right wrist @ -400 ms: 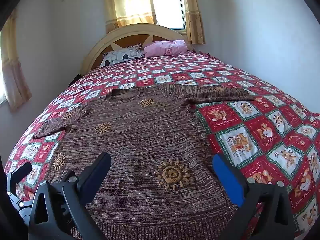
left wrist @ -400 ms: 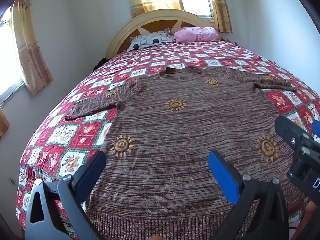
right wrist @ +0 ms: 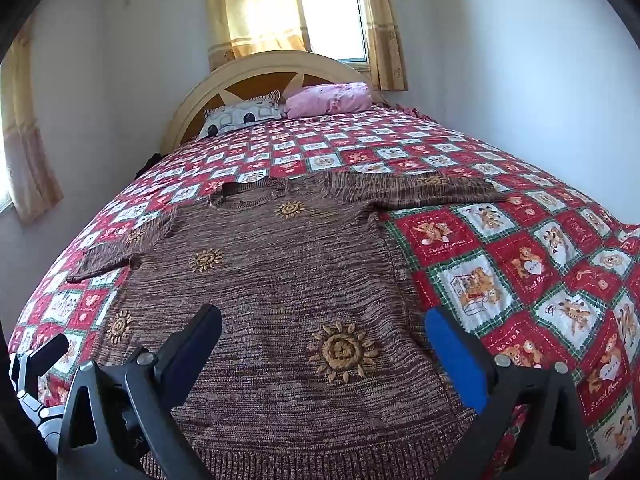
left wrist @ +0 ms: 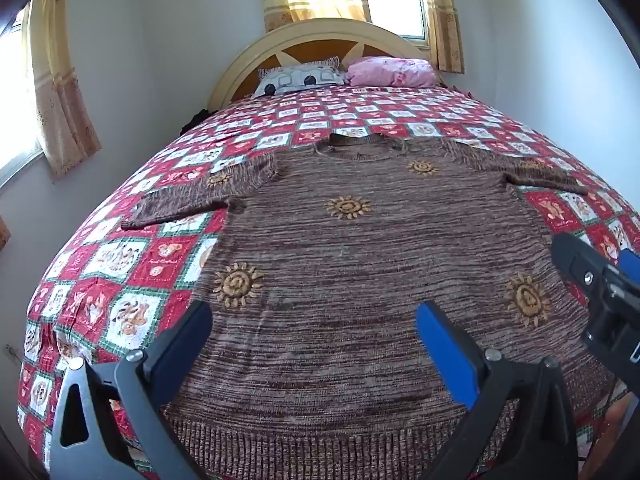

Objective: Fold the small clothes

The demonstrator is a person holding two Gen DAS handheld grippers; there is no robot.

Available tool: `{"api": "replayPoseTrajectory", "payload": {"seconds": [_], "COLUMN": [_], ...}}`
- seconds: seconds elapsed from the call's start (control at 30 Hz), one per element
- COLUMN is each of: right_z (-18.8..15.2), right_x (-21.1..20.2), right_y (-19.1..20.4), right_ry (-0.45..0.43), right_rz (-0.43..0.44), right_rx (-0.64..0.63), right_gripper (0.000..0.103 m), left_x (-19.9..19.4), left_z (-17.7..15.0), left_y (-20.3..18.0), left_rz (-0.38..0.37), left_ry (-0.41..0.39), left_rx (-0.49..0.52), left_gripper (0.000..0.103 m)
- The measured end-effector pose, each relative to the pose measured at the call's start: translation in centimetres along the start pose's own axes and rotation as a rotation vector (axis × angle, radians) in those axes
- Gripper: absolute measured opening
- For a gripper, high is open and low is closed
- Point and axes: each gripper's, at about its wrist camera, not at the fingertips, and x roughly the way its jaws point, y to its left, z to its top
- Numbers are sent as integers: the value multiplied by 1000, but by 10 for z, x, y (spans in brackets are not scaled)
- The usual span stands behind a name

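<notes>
A brown knit sweater (left wrist: pixel 380 264) with gold sun motifs lies flat on the bed, both sleeves spread out, neck toward the headboard. It also shows in the right wrist view (right wrist: pixel 280 288). My left gripper (left wrist: pixel 316 336) is open and empty above the sweater's lower left part near the ribbed hem. My right gripper (right wrist: pixel 324 344) is open and empty above the lower right part, over a sun motif (right wrist: pixel 342 352). The right gripper also shows at the right edge of the left wrist view (left wrist: pixel 600 284).
The bed carries a red, white and green patchwork quilt (right wrist: pixel 520 264). A patterned pillow (left wrist: pixel 300 78) and a pink pillow (left wrist: pixel 392 72) lie at the cream headboard (left wrist: pixel 320 32). Walls stand close on both sides, with curtained windows (right wrist: pixel 292 8).
Both views have shifted slightly; the sweater looks a little nearer and lower in frame. Both grippers stay open and the sweater has not moved.
</notes>
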Motion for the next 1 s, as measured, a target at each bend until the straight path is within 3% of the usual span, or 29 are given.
{"api": "replayPoseTrajectory", "payload": {"seconds": [1.0], "right_z": [0], "right_x": [8], "right_y": [-6], "right_ry": [42], "right_rz": [20], "right_rx": [25], "right_gripper": [102], "left_x": [3], "left_z": [-3], "left_y": [7], "left_rz": [6], "left_ry": [-4], "left_rx": [-12], "left_gripper": [103]}}
